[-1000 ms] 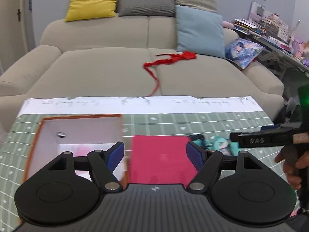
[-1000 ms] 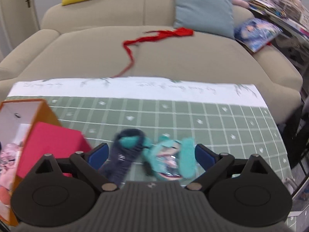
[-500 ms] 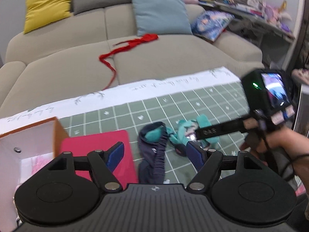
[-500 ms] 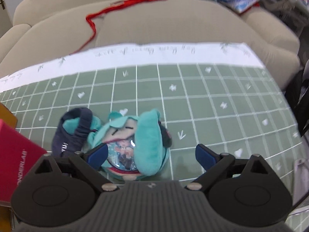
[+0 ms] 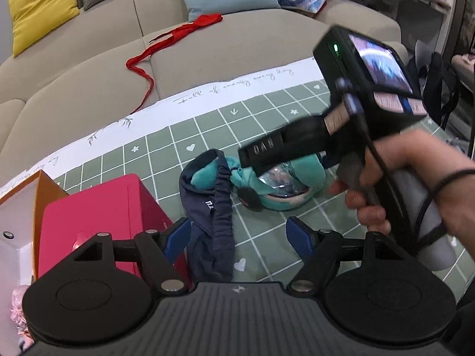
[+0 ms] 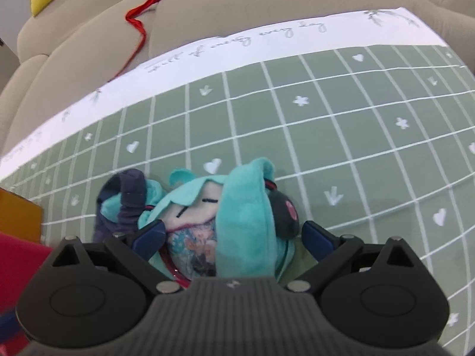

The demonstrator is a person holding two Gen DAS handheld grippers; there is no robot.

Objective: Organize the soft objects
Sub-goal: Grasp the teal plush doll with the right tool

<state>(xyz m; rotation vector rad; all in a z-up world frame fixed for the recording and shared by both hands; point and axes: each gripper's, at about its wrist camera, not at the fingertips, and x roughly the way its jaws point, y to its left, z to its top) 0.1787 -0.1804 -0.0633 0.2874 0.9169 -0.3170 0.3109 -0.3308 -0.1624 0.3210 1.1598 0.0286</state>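
— Lying on the green grid cloth (image 6: 341,112): a turquoise plush doll (image 6: 237,207), closed stitched eyes, pale face, long teal hair flaps, a dark round ear-pad with a pink spot on its right side. Tangled at its left, a navy fabric band (image 5: 218,222), crumpled, with small white lettering, looped over a teal part of the doll.

— Further left?

— Standing at the cloth's left edge, a pink box (image 5: 98,216), and beside it an orange-walled box (image 5: 28,195) with a white inside.

— And the left gripper (image 5: 239,235)?

— Spread wide, nothing between the blue pads, nothing touched. Hanging above the lower end of the navy band, angled steeply down toward the cloth.

— The right gripper (image 6: 234,233)?

— Also wide apart, straddling the doll from above. Left blue fingertip (image 6: 150,233) close at the doll's face and printed front, right one just past the dark ear-pad; no squeeze visible on the plush, though actual contact of the left pad hard to tell. Seen from the left wrist camera: right hand (image 5: 409,184) wrapped round the handle, a dark band on the wrist, tool tilted down over the doll.

— Background?

— Beige sofa (image 5: 237,38) behind the cloth, a red ribbon (image 5: 154,44) trailing across its seat.
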